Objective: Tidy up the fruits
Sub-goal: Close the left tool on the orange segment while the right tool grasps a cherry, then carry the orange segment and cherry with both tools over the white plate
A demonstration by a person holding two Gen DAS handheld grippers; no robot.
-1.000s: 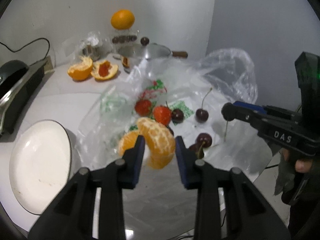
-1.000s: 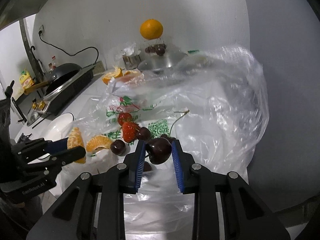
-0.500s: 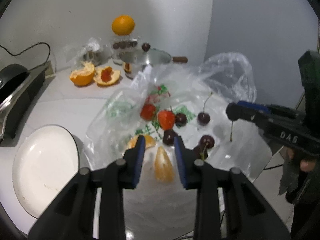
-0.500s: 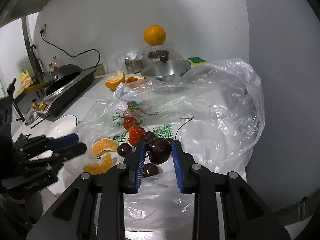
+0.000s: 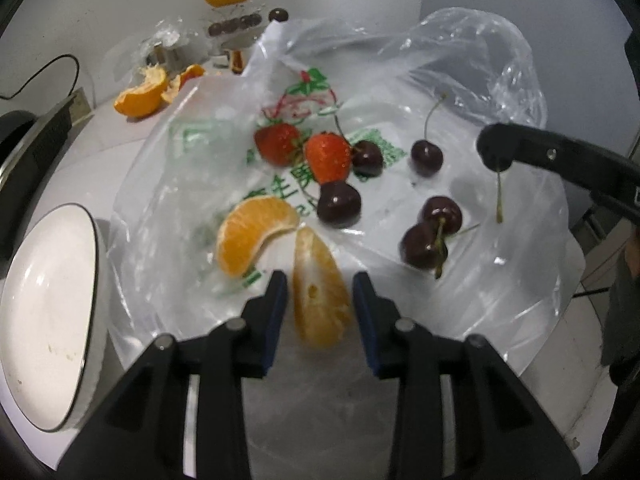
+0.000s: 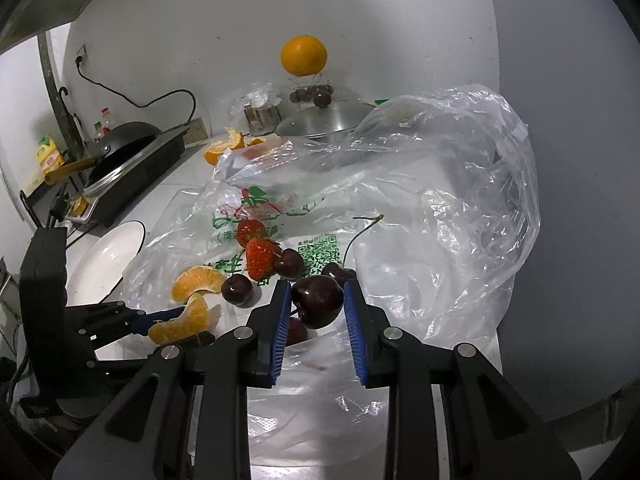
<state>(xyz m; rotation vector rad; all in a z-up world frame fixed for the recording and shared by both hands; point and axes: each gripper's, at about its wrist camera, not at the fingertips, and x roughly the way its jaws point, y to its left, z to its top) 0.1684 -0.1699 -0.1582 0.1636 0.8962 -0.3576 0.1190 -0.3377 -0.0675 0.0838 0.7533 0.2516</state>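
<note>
The bag [image 5: 460, 80] is spread flat with the fruit on it, plate [image 5: 44, 300] off to the left. The left gripper [image 5: 320, 300] is opening around an orange segment [image 5: 320, 292] lying lengthwise between its jaws, pads barely clear. The right gripper [image 6: 316, 304] is clamped on a cherry [image 6: 318, 300], held above the near cherries.

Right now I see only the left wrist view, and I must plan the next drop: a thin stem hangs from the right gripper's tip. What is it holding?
Observer: The right gripper is shut on a round dark red cherry.
Operator: What is behind the crumpled clear plastic bag?
Observer: A shiny round steel pan.
Operator: And beyond the round white plate?
Observer: A black frying pan with a wooden handle, on a black stove.
</note>
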